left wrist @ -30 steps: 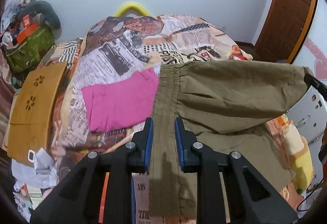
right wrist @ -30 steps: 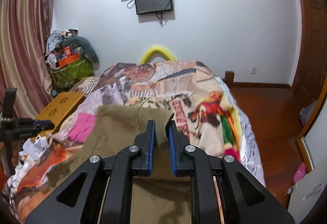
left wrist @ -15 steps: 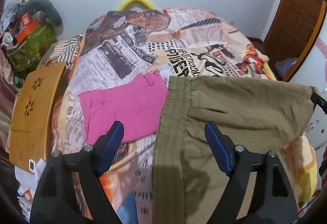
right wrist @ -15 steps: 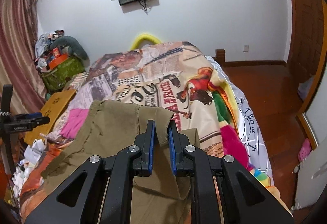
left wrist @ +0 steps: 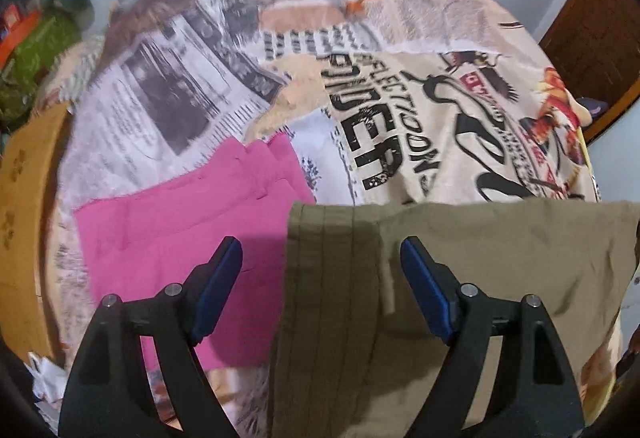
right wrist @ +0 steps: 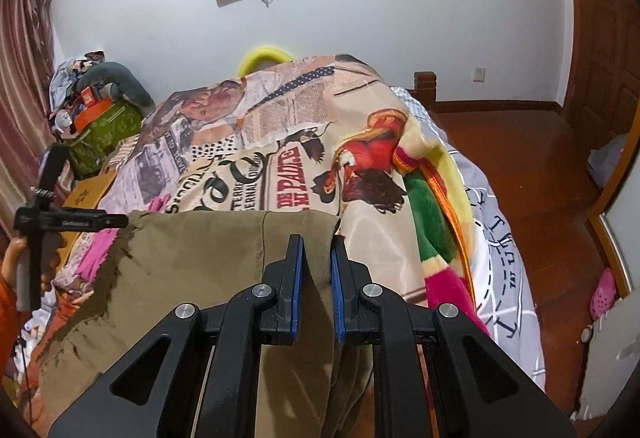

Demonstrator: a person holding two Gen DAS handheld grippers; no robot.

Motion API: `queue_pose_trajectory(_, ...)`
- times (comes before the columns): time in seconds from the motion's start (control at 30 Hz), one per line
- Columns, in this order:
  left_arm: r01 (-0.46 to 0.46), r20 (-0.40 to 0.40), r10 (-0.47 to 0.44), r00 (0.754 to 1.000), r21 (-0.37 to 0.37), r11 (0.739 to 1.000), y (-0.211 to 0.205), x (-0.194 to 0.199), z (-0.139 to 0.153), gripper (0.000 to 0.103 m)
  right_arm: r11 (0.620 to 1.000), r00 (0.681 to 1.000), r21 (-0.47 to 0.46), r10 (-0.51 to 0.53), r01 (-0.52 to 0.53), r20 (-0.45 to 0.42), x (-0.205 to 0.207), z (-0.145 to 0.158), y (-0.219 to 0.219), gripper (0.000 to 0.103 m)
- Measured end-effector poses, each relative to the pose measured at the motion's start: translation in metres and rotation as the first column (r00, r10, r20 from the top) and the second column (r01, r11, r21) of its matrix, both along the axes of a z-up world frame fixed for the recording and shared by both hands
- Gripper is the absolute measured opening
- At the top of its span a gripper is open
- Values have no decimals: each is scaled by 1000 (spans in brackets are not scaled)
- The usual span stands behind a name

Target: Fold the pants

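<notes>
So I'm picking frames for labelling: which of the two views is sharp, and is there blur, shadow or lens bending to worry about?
Left wrist view: motion-blurred, the bedspread print smeared and soft; the open left gripper casts a dark shadow on the pink garment and olive pants. Right wrist view: sharp, evenly lit, the right gripper crisp; fisheye bends the walls, with dark corners in both views.

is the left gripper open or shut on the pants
Open. In the left wrist view the left gripper has its jaws spread wide, with the olive pants lying loose between them and neither blue pad touching the fabric.
</notes>
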State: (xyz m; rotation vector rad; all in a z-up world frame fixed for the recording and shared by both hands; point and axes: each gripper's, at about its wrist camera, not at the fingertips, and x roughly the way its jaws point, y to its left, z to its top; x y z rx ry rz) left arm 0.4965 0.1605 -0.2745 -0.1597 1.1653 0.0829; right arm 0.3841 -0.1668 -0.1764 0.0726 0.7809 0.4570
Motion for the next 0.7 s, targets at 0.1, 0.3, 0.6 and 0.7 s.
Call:
queue_pose_trajectory(0.1, -18, -40, 15, 999, -76, 997, 6, 12, -20, 82, 1000, 1000, 10, 2, -2, -18, 4, -8, -2, 11)
queue_pose_trajectory(0.3, -46, -20, 43, 999, -188, 981, 12, 12, -29, 78, 1000, 999, 13, 7, -6, -31, 6, -13, 1, 11)
queue_pose_trajectory(0.6, -8, 53, 13, 999, -106, 994, -1, -9, 6, 46, 999, 1000, 19, 28, -28, 5, -7, 14, 8, 11)
queue_pose_trajectory(0.7, -8, 109, 17, 994, -84, 996, 0, -32, 35, 45, 999, 999, 20, 33, -34, 32, -15, 29, 12, 11)
